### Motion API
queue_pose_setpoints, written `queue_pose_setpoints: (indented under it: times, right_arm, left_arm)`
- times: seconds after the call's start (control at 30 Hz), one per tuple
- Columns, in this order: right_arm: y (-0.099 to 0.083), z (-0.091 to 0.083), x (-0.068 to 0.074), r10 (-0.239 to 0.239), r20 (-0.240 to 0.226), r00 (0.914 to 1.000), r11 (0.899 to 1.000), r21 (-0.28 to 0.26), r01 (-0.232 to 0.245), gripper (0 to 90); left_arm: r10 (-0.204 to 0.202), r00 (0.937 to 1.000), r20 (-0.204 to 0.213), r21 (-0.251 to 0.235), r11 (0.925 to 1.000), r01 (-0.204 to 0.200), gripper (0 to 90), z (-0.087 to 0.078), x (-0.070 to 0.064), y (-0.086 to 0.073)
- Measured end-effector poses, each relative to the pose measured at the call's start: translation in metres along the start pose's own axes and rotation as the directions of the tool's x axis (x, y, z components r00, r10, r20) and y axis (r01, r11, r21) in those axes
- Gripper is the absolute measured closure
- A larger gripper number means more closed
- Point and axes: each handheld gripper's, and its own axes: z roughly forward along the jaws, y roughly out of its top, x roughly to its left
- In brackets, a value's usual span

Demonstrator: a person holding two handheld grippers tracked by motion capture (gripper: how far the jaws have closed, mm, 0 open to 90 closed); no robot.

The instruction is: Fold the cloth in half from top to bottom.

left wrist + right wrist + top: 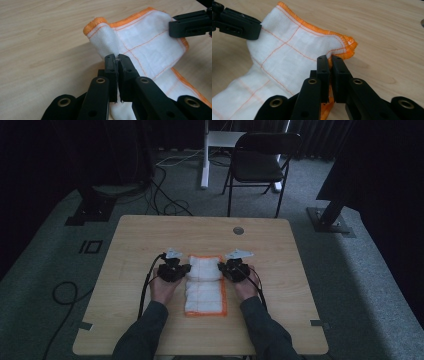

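1. The cloth [204,282], white with an orange hem and thin orange grid lines, lies near the middle of the table [135,240], running from 12 o'clock to 6 o'clock in front of the person. Its far part is folded over and lifted off the wood.
2. The left gripper [117,58] pinches the cloth's left edge, jaws pressed together on a raised pleat of fabric.
3. The right gripper [330,59] does the same at the right edge, its jaws clamped on the doubled orange hem.
4. Holding both side edges at the same height keeps the folded part taut and level, which I judge suits carrying the fold toward 6 o'clock so the edges land squarely on the lower part.
5. Around: a small round fitting [238,230] is set in the table at 12 o'clock, well apart from the cloth. A black chair [260,162] stands on the floor beyond. Nothing on the table blocks the fold; only the trailing cables near the wrists could snag.
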Motion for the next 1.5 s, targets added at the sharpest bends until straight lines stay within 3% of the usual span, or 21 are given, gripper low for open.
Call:
queue_pose_setpoints:
  times: [0.3,0.5,0.63,0.77,0.97,1.2,1.5]
  right_arm:
    - [-0.016,-0.015,0.018,-0.062,-0.038,0.9974,0.997,0.048,0.064,85.5]
    - [-0.034,-0.02,0.023,-0.05,-0.056,0.9972,0.995,0.081,0.054,83.7]
    - [-0.044,-0.02,0.025,-0.027,-0.084,0.9961,0.993,0.114,0.037,69.0]
    - [-0.051,-0.02,0.027,-0.028,-0.093,0.9953,0.99,0.134,0.04,61.2]
    - [-0.06,-0.014,0.035,-0.097,-0.07,0.9928,0.978,0.176,0.108,56.6]
    - [-0.061,-0.01,0.031,-0.1,-0.055,0.9935,0.983,0.149,0.107,56.2]
    - [-0.055,0.0,0.016,-0.044,-0.036,0.9984,0.99,0.135,0.049,55.6]
  left_arm:
    - [0.023,0.9996,0.014,0.028,0.9993,-0.023,86.7,-0.015,-0.019,-0.025]
    - [0.012,0.9997,0.019,0.046,0.9989,-0.013,85.9,-0.02,-0.029,-0.042]
    - [0.013,0.9998,0.017,0.069,0.9975,-0.014,81.8,-0.022,-0.032,-0.052]
    - [0.043,0.9991,0.008,0.109,0.9931,-0.043,75.8,-0.021,-0.036,-0.062]
    - [0.057,0.9984,-0.007,0.139,0.9888,-0.055,70.2,-0.014,-0.037,-0.074]
    - [0.049,0.9987,-0.012,0.117,0.992,-0.047,70.5,-0.008,-0.031,-0.072]
    - [0.025,0.9987,-0.046,0.11,0.9937,-0.019,65.6,0.007,-0.019,-0.056]
